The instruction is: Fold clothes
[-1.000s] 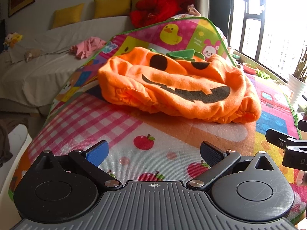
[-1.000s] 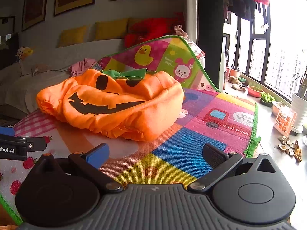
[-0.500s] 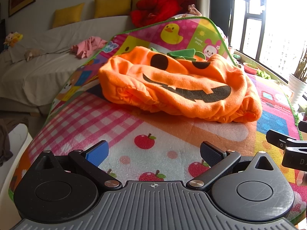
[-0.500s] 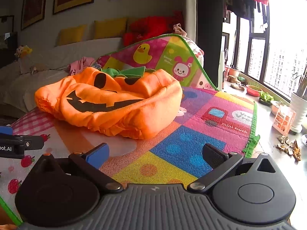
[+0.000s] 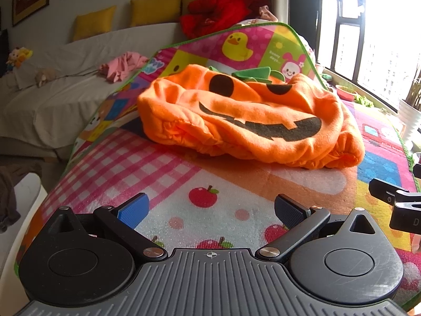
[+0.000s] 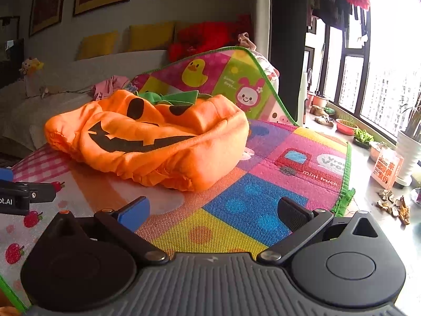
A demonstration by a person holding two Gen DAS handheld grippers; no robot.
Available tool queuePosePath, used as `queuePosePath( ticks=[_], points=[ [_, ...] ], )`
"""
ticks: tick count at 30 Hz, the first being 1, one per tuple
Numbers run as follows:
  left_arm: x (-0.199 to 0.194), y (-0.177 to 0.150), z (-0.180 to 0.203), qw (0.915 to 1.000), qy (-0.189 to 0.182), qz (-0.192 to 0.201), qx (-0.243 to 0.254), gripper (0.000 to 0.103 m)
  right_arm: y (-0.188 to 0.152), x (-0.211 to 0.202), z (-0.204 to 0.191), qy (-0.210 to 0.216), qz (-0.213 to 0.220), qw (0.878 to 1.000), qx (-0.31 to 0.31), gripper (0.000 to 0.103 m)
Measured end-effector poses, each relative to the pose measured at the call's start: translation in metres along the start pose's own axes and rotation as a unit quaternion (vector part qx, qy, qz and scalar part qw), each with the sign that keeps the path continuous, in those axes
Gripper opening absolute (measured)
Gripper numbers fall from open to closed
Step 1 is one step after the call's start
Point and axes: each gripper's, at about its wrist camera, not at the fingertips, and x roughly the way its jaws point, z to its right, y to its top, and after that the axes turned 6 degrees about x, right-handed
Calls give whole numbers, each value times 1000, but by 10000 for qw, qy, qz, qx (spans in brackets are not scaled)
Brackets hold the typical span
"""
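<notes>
Home living room: sofa (image 5: 65, 92), cushions (image 5: 155, 8), playmat (image 5: 236, 189).

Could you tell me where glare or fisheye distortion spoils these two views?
Left wrist view: the window is blown out white, and the play mat bows with the lens. Right wrist view: window again overexposed, the sofa side dim; the pumpkin costume stays sharp.

Both wrist views look low across the mat (image 5: 210, 184), sharing the costume (image 6: 147, 142).

In the left wrist view the costume (image 5: 247, 121) sits a little higher and more to the right than a second ago. In the right wrist view it (image 6: 147, 139) sits further left and looks slightly smaller.
</notes>
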Motion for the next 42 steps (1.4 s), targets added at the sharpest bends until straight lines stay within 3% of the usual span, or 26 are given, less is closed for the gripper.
queuePosePath(
  ticks=[9,17,19,22,23,25,29,31,34,38,40,42],
  points=[
    [11,2,-8,10000,2,-64,3,103,4,4,-4,-33,-11,9996,-277,103],
    [29,27,-27,9992,323,110,205,103,22,56,-26,-135,-145,9872,-1583,103],
    [40,34,-34,9984,483,105,272,103,33,72,-28,-292,68,9825,-1838,103],
    [61,45,-46,9967,748,53,312,103,70,83,-9,-887,733,9867,-1151,103],
    [70,50,-50,9961,828,20,292,103,77,86,-4,-924,738,9883,-965,103],
    [88,60,-55,9959,865,-35,254,103,86,94,3,-915,641,9912,-706,103],
    [110,76,-50,9974,637,-99,311,103,65,122,-9,-766,-28,9845,-1580,103],
    [117,79,-44,9946,842,-15,609,103,58,131,-9,-986,3,9789,-1792,103],
    [122,78,-48,9822,1609,112,967,103,60,126,10,-1344,136,9764,-1684,103],
    [109,79,-88,9671,2415,121,793,103,63,109,43,-1668,158,9753,-1439,103],
    [90,78,-106,9703,2358,103,535,103,64,100,59,-1829,169,9741,-1315,103],
    [69,78,-104,9826,1808,145,398,103,66,91,76,-1989,179,9726,-1192,103]
  ],
)
